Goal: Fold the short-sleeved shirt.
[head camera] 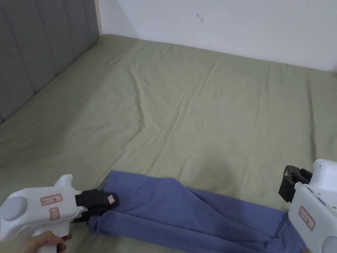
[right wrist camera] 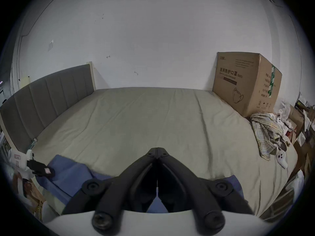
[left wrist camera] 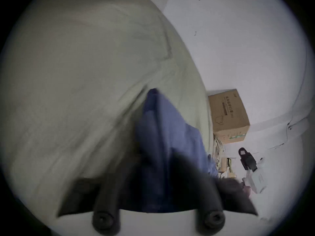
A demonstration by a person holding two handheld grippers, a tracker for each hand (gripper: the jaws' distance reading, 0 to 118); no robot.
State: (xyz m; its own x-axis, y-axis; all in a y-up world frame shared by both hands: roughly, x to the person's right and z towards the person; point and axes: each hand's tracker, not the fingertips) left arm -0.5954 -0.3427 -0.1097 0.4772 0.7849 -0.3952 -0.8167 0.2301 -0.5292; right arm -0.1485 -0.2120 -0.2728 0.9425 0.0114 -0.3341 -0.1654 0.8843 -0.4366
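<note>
The blue shirt (head camera: 184, 214) lies bunched into a long band along the near edge of the bed (head camera: 197, 108), running from left to right in the head view. Its far edge is a soft, uneven line; beyond it the green sheet stretches bare and lightly creased all the way to the white wall (head camera: 230, 23) and the grey headboard (head camera: 36, 52) on the left, so there is wide open room ahead.

The left gripper (head camera: 110, 201) sits at the shirt's left end, its black jaws drawn together with blue cloth caught between them. In the left gripper view the picture is blurred, yet the cloth runs straight out from between the jaws.

The right gripper (right wrist camera: 157, 150) is at the shirt's right end, raised above the cloth. In its own view the jaws meet at the tips with nothing between them, and the shirt lies below and behind them.

At the bed's far right corner stands a cardboard box (right wrist camera: 247, 83), with a checked cloth (right wrist camera: 267, 134) heaped just beside it along the right edge.
</note>
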